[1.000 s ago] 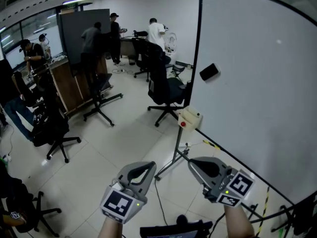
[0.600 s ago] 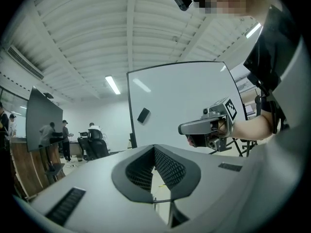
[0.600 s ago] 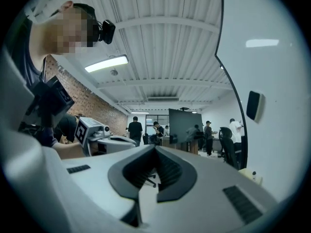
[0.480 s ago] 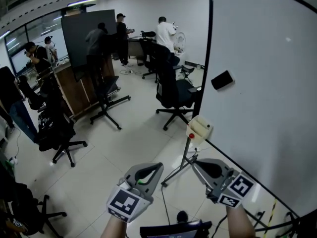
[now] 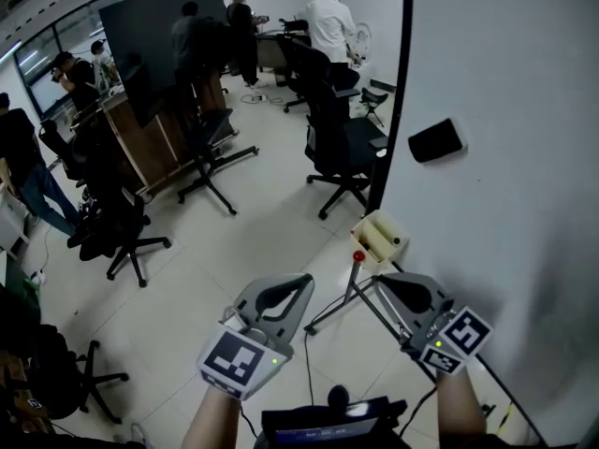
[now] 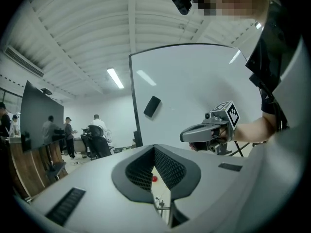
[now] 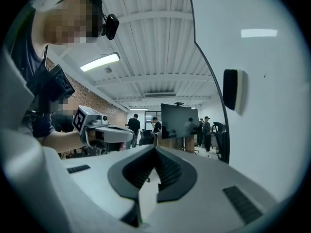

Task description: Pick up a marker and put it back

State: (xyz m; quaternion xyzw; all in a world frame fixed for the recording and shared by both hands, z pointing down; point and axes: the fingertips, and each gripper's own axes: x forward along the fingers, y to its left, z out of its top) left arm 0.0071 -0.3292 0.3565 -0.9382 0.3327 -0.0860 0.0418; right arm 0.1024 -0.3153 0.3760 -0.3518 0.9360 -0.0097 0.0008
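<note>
At far left, chairs point(image 5: 122, 237) and people stand well apart from the work. The floor point(image 5: 253, 241) between them and the person is open, so there is plenty of room on that side.

The left gripper point(image 5: 298, 288) sits low in the head view, its jaws together with nothing between them. Its own view shows only floor and a red dot through the slit.

Just right of it and a little farther off, the tray point(image 5: 379, 237) sits at the board's lower left corner, with a red knob point(image 5: 357, 255) at its near end. Over the last second the tray has drawn nearer in the head view, so both hands have been carried toward it. The approach is under way and the pick-up has not begun. I cannot make out the marker itself. It probably lies in the tray, whose inside is too small to read.

The right gripper point(image 5: 391, 283) is on the near side of the tray. Its jaws are also closed and empty, and they must part before any grasp.

Beneath the 2 grippers run the stand legs point(image 5: 332, 309), which could be knocked. The board point(image 5: 505, 82) closes off the right side. Its black edge point(image 5: 404, 82) rises straight above the tray, and the eraser point(image 5: 436, 140) is stuck on its face. The free way in is from the left and near.
</note>
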